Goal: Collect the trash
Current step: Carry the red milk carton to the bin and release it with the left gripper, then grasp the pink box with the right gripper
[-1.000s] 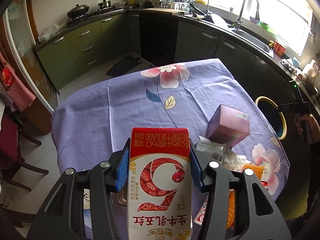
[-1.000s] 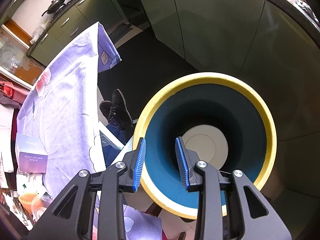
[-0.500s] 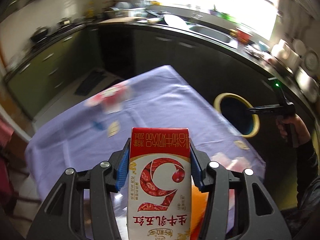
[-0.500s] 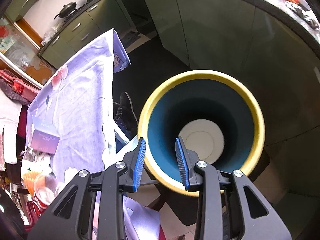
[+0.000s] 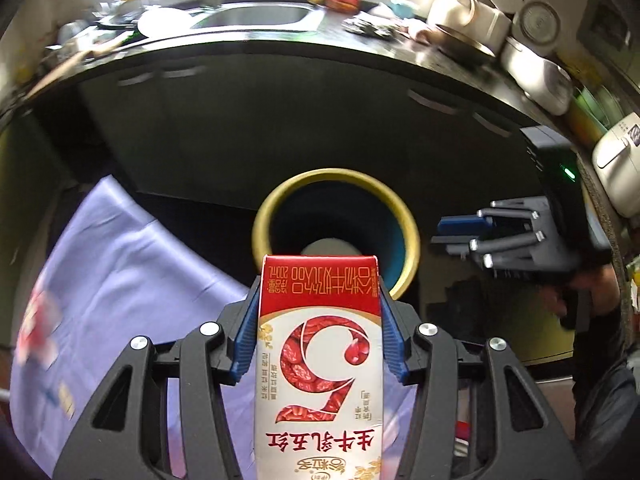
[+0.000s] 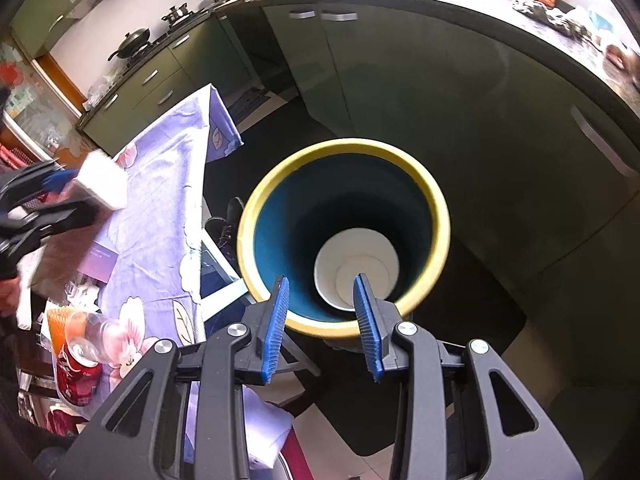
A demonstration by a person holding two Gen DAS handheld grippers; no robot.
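Left wrist view is showing the purple flowered cloth of the desk (image 5: 132,280) falling away at the left, blurred. In the middle, the left claw (image 5: 318,320) is holding a red and white milk carton (image 5: 318,364), its blue pads pressing on the carton's two narrow sides, the long axis running straight out along the fingers. Just beyond the carton's far end, the yellow-rimmed bin (image 5: 336,184) is standing on the floor beside the desk, mouth up; the carton is overlapping the near rim in this view. By my judgement, the coming move turns on that line: the bin is lying directly ahead and below the carton, so the left claw, not the right, is the one set to drop it. At the right, the right claw (image 5: 460,232) is hovering beside the bin, a hand gripping its handle.

Right wrist view is showing, at its left edge, the carton (image 6: 102,182) as a pale blur over the desk, with a cup, a red can (image 6: 78,376) and wrappers lying nearer. Centre, the bin (image 6: 344,148) is open below the right claw (image 6: 322,320), whose jaws are standing narrowly apart and have just been widening slightly, nothing between them. A white round thing (image 6: 356,256) is lying at the bin's bottom; I cannot tell what it is.
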